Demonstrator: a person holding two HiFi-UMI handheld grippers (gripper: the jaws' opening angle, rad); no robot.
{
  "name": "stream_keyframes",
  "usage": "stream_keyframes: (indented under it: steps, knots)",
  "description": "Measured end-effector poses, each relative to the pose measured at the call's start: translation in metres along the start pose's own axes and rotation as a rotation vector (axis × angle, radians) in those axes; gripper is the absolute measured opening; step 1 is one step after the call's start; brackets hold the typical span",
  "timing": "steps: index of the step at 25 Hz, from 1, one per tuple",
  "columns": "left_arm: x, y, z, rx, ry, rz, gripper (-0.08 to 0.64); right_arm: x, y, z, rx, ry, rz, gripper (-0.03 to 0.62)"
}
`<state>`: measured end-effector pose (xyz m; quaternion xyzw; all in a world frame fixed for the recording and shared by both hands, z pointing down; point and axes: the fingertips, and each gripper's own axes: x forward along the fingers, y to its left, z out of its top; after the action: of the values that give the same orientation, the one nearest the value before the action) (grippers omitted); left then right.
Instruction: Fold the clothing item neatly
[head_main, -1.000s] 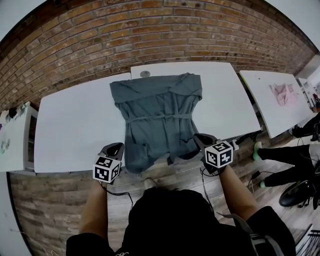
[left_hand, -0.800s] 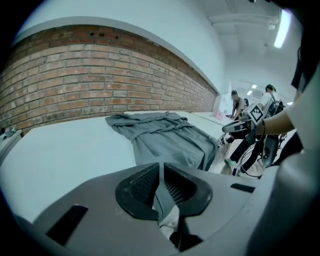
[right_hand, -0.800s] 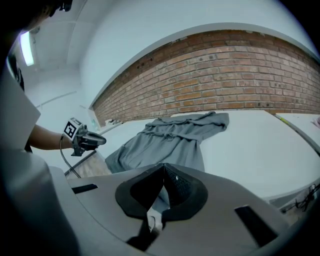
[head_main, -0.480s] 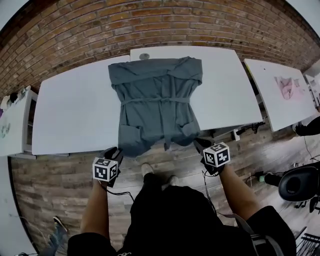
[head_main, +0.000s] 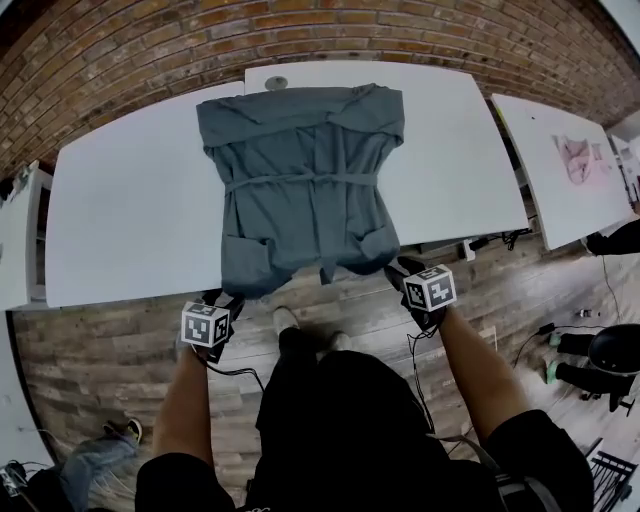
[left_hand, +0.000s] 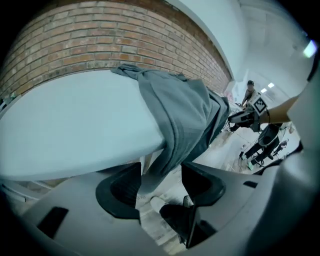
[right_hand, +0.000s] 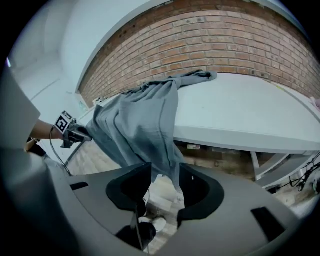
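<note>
Between just-opened jaws — left tool (head_main: 225, 297), right tool (head_main: 400, 268) — hangs the garment hem (head_main: 300, 262).

The operator wears a black short-sleeved top (head_main: 535, 455), dark trousers (head_main: 300, 348) and light shoes (head_main: 285, 318). The left hand-held gripper (head_main: 226, 298) and right hand-held gripper (head_main: 398, 270) are black, and each carries a white cube (head_main: 205, 325) printed with black square markers. A thin black cable (head_main: 235, 372) trails from each unit. In the gripper views the housings are grey and the jaws black and scooped. Both pairs of jaws have just been opening, and fabric of the garment (head_main: 300, 180) hangs between each pair.
</note>
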<state>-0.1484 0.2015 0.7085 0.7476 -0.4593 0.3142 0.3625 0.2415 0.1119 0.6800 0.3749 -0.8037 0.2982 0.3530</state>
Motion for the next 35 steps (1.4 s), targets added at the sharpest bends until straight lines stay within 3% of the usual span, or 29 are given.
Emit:
stream_keyframes:
  steps: [3, 8, 9, 10, 12, 13, 19, 23, 35]
  knots:
    - [0.017, 0.001, -0.005, 0.011, 0.030, -0.022, 0.232, 0.020, -0.006, -0.006, -0.009, 0.042, 0.015, 0.155]
    - [0.032, -0.002, 0.000, 0.013, 0.005, -0.053, 0.230, 0.046, -0.007, -0.013, -0.065, 0.095, 0.028, 0.155]
    - [0.032, -0.003, 0.002, 0.014, 0.002, -0.054, 0.208, 0.048, -0.004, -0.011, -0.079, 0.092, 0.030, 0.153]
    - [0.030, -0.003, 0.002, 0.013, 0.001, -0.050, 0.141, 0.048, -0.001, -0.011, -0.088, 0.087, 0.035, 0.152]
    - [0.026, -0.004, -0.001, 0.005, 0.005, -0.042, 0.015, 0.045, 0.005, -0.013, -0.097, 0.087, 0.047, 0.077]
    - [0.023, -0.006, -0.003, -0.001, 0.008, -0.044, 0.011, 0.042, 0.008, -0.016, -0.103, 0.092, 0.058, 0.026]
    - [-0.006, -0.030, -0.004, 0.009, 0.015, -0.123, 0.006, 0.007, 0.032, -0.022, -0.168, 0.108, 0.193, 0.021]
    - [-0.037, -0.057, 0.009, 0.070, -0.025, -0.170, 0.006, -0.026, 0.047, -0.013, -0.211, 0.074, 0.266, 0.021]
    - [-0.119, -0.118, 0.110, 0.144, -0.251, -0.298, 0.006, -0.115, 0.114, 0.070, -0.371, -0.108, 0.455, 0.021]
